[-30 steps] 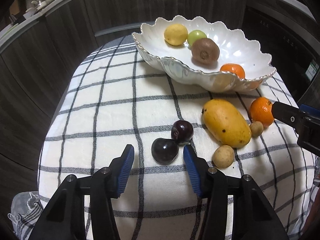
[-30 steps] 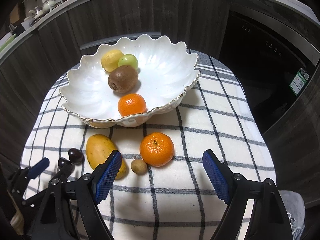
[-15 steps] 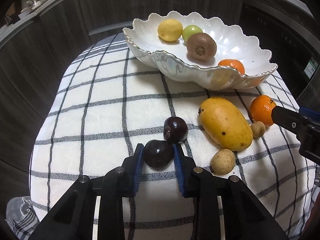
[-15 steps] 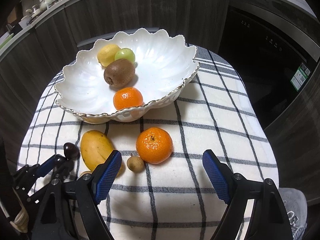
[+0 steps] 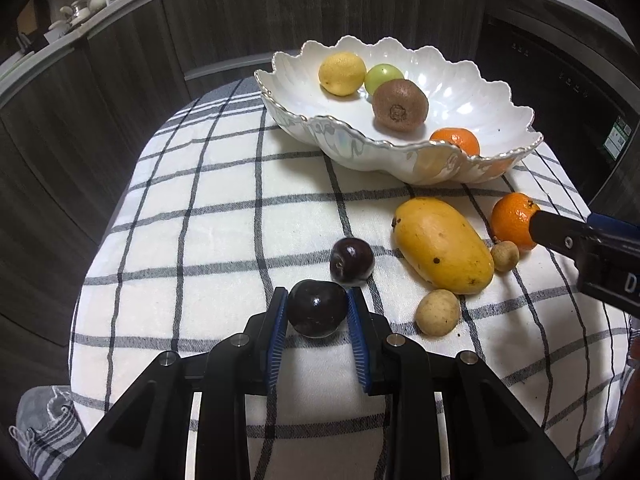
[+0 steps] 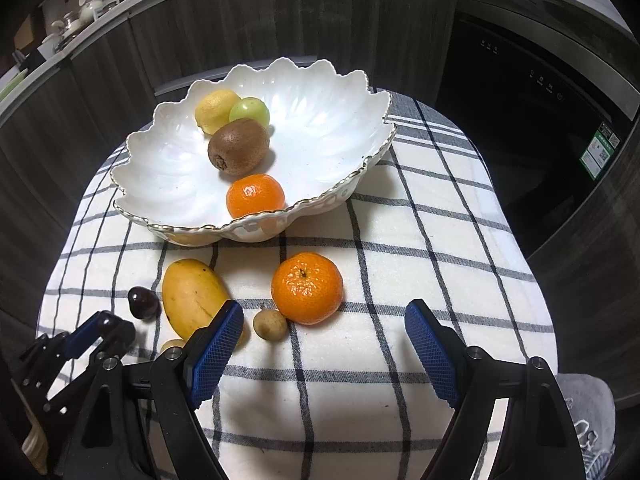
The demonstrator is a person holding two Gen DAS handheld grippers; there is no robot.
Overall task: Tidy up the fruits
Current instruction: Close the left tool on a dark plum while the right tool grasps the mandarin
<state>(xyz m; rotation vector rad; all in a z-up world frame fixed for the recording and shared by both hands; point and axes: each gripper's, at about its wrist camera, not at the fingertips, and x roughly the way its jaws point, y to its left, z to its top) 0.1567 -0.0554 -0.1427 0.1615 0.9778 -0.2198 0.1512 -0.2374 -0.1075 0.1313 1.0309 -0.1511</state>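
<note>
Left wrist view: left gripper (image 5: 317,312) clamped on dark plum (image 5: 317,309), second plum (image 5: 352,261) just ahead, white bowl (image 5: 372,152) far ahead-right; right wrist view: right gripper (image 6: 324,354) spread wide, unloaded, tangerine (image 6: 307,288) just ahead between fingers, mango (image 6: 194,298) ahead-left.

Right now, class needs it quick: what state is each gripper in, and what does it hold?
Left gripper: closed on the near dark plum, fingers pressing both sides.
Right gripper: open, holding nothing, near the orange.
</note>
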